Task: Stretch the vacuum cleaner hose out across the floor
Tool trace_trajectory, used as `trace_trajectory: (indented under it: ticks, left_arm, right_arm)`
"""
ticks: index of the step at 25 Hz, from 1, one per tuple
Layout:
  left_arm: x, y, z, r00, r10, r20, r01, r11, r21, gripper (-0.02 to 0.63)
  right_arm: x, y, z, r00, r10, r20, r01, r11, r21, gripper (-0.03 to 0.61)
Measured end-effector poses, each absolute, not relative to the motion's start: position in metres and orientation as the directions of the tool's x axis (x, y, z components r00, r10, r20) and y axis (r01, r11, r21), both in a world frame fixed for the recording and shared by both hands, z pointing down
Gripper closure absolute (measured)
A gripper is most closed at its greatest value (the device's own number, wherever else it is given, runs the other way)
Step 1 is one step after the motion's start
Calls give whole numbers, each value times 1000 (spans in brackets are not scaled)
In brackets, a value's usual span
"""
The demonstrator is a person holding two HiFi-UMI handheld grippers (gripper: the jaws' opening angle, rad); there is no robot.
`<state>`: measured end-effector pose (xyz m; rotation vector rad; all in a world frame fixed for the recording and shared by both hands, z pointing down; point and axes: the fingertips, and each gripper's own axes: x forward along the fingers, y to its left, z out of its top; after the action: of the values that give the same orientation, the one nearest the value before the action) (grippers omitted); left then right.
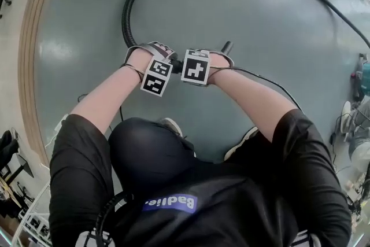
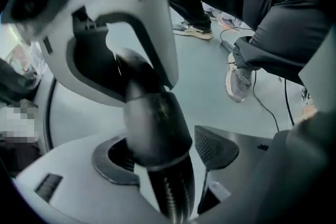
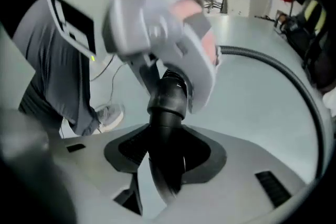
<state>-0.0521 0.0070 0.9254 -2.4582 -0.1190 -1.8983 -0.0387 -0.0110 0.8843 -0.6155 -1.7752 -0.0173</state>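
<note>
right gripper: at the near end of the hose, pointing steeply down. Its dark pads look closed against the smooth cuff from both sides.
left gripper: just beside it along the hose, where the ribs meet the cuff. Its fingers stand apart with the hose running between them and slivers of floor showing on either side, so it does not appear to squeeze.
hose end: a short black stub poking out past the right gripper.
hose body: leaves the left gripper, bows away in a wide arc, then runs off far to the right. It is curved, not yet straight.
step in hand: probably drawing the near end away from the arc to flatten it.
doing it well: pull with the right gripper on the stiff cuff, not the soft ribs. Keep the left gripper loose as a guide. Pull low and along the hose's own line so it slides rather than kinks.
</note>
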Motion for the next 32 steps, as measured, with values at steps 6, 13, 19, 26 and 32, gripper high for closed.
trace_trajectory:
  ticks: [6, 13, 19, 26, 32]
  left_arm:
    - [-92, 14, 931, 285, -85, 955, 21, -995, -95, 392]
    - [-211, 40, 884, 118, -105, 988, 180, -976, -125, 413]
    - [-309, 44, 794, 45, -218, 975, 155, -962, -223, 449]
    - [-339, 29, 788, -11, -199, 980, -11, -980, -199, 410]
    - [-288, 47, 803, 127, -231, 965, -260, -946, -193, 320]
  right_arm:
    - [-72, 7, 862, -52, 447, 893, 367, 840, -399, 402]
    - [-82, -15, 815, 142, 310, 940, 509, 792, -337, 341]
    - [-168, 11, 764, 12, 269, 963, 592, 774, -224, 313]
    - [-173, 36, 775, 129, 493, 860, 568, 674, -472, 414]
    - [-214, 25, 774, 108, 723, 682, 427, 586, -689, 419]
